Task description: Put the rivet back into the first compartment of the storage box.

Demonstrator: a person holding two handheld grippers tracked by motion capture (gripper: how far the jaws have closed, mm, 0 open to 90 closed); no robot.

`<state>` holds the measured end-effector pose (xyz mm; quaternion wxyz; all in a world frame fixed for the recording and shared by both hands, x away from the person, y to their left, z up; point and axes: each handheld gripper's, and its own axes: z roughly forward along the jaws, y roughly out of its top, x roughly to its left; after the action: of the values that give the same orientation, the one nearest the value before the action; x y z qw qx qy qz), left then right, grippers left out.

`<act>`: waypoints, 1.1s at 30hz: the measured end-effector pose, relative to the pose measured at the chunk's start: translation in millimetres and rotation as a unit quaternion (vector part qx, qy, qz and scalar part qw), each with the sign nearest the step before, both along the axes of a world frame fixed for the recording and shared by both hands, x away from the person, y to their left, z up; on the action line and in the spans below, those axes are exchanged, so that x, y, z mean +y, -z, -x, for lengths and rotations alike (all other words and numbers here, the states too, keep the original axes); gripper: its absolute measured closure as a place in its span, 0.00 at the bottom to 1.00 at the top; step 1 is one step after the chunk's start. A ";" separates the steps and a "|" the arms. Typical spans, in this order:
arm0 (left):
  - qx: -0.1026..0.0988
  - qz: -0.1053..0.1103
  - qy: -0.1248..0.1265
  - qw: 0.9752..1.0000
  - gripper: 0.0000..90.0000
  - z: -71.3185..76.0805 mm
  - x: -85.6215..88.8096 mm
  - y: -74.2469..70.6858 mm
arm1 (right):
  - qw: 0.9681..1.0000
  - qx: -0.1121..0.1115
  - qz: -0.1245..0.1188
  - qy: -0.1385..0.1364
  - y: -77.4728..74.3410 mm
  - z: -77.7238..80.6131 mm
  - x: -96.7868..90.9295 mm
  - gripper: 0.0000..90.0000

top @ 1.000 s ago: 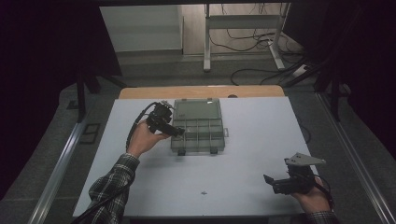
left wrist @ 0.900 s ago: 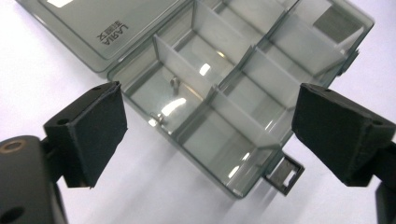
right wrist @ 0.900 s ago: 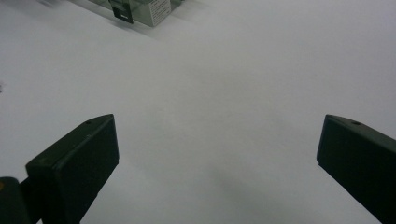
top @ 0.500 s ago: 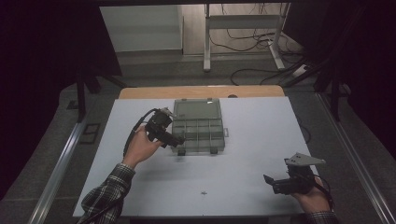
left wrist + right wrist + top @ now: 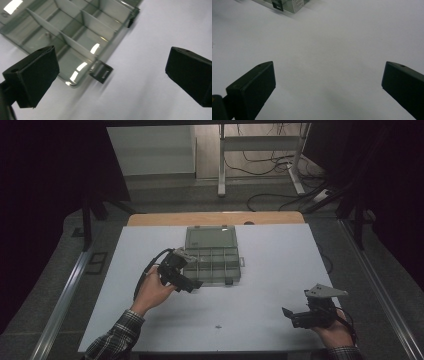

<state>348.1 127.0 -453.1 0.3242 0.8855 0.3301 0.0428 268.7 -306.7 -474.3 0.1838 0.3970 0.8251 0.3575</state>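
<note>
A clear plastic compartment box [image 5: 212, 258] lies at the middle of the white table [image 5: 280, 265], its lid folded open toward the far side. My left gripper [image 5: 193, 280] hovers at the box's near left corner. In the left gripper view its jaws have just been opening and stand wide apart [image 5: 110, 77]. The box's corner [image 5: 75, 62] and a black latch [image 5: 101, 73] lie below the gap, untouched. My right gripper [image 5: 289, 316] rests near the table's front right, jaws wide apart [image 5: 327, 85] over bare table.
A small dark speck [image 5: 218, 325] lies on the table near the front edge. A wooden strip [image 5: 215, 218] runs along the table's far edge. Metal rails flank the table. The box's near corner [image 5: 287, 5] shows at the top of the right gripper view.
My left hand has drawn back from over the box toward the near side, and its gripper now sits at the box's near left corner. The right hand has stayed put.
</note>
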 end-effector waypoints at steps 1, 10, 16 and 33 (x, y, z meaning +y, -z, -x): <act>0.000 0.002 0.001 1.000 0.00 1.9 -0.4 0.8 | 1.000 0.000 0.000 0.000 0.0 0.0 0.1 0.00; -0.008 0.008 0.008 1.000 0.00 14.3 -5.9 5.2 | 1.000 0.000 0.001 -0.002 0.2 0.2 0.8 0.00; -0.002 -0.004 0.023 1.000 0.00 23.5 -16.6 13.0 | 1.000 -0.001 0.001 -0.005 -0.1 0.6 0.8 0.00; 0.014 -0.073 0.078 0.994 0.00 52.1 -63.3 38.6 | 1.000 0.002 0.005 -0.008 1.1 0.4 1.1 0.00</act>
<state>296.0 63.7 -491.8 0.2560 0.9304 0.2607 0.0290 268.2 -305.6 -475.4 0.1814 0.3900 0.8306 0.3537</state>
